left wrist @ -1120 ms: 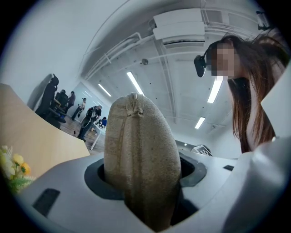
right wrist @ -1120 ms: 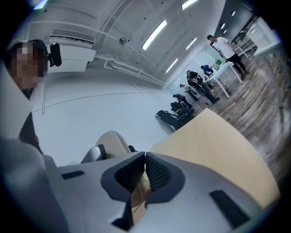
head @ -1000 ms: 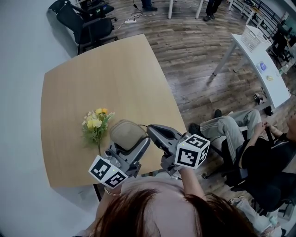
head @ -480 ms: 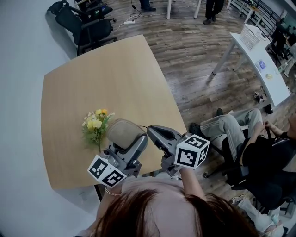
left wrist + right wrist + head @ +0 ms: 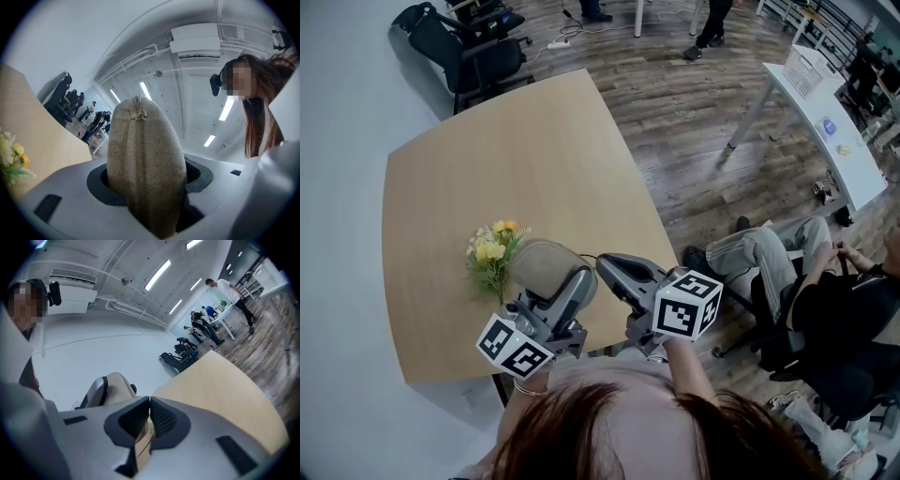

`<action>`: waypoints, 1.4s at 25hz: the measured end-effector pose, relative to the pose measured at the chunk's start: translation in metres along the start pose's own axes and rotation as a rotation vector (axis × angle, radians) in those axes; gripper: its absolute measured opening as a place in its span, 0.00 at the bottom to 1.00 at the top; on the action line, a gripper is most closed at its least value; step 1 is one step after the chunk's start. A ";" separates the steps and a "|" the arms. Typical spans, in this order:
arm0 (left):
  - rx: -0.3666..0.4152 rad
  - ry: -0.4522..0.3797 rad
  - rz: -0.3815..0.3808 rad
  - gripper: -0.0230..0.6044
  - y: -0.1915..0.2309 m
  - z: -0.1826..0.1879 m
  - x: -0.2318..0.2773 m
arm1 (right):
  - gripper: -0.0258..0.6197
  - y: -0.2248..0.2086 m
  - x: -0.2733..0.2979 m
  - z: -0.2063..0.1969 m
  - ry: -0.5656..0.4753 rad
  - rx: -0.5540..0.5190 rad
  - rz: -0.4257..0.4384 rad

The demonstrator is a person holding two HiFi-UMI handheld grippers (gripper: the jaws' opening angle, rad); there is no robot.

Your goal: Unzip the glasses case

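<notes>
A beige fabric glasses case (image 5: 546,267) is held just above the near edge of the wooden table (image 5: 506,159). My left gripper (image 5: 569,284) is shut on it, and in the left gripper view the case (image 5: 143,164) stands on end between the jaws with its zip seam facing the camera. The right gripper (image 5: 604,262) sits just right of the case with its jaws pressed together. A thin dark zipper pull cord (image 5: 589,255) runs from the case to its tips. In the right gripper view the case (image 5: 115,385) shows to the left of the right gripper (image 5: 149,404).
A small bunch of yellow and white flowers (image 5: 492,248) lies on the table left of the case. A seated person (image 5: 787,281) is close on the right. A black office chair (image 5: 473,47) stands beyond the far corner, and a white desk (image 5: 825,122) at far right.
The left gripper and the case have shifted slightly left and toward me. The right gripper has stayed almost still.
</notes>
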State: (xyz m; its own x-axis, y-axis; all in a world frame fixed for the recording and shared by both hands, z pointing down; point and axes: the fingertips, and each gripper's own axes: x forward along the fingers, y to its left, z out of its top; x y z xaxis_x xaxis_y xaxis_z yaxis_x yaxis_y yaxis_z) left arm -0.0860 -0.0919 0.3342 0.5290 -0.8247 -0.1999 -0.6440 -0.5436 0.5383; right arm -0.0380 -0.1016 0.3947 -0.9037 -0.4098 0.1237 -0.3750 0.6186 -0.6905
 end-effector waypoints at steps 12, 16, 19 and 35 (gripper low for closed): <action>-0.033 -0.022 0.008 0.51 0.003 0.002 0.000 | 0.07 -0.002 -0.003 -0.005 0.012 0.006 -0.004; -0.027 -0.027 0.008 0.51 0.002 0.004 0.000 | 0.07 -0.002 -0.002 -0.005 0.014 0.014 -0.002; -0.034 -0.048 0.014 0.51 0.006 0.010 -0.002 | 0.07 -0.001 0.001 -0.007 0.025 0.014 -0.005; -0.042 -0.092 0.028 0.51 0.017 0.019 -0.004 | 0.07 -0.004 0.008 -0.014 0.036 0.044 -0.001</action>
State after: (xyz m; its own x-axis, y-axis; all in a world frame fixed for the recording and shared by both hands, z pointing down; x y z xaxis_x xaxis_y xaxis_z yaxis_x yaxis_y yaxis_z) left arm -0.1095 -0.1003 0.3283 0.4571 -0.8514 -0.2571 -0.6332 -0.5145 0.5782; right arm -0.0466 -0.0982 0.4080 -0.9104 -0.3858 0.1497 -0.3674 0.5873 -0.7211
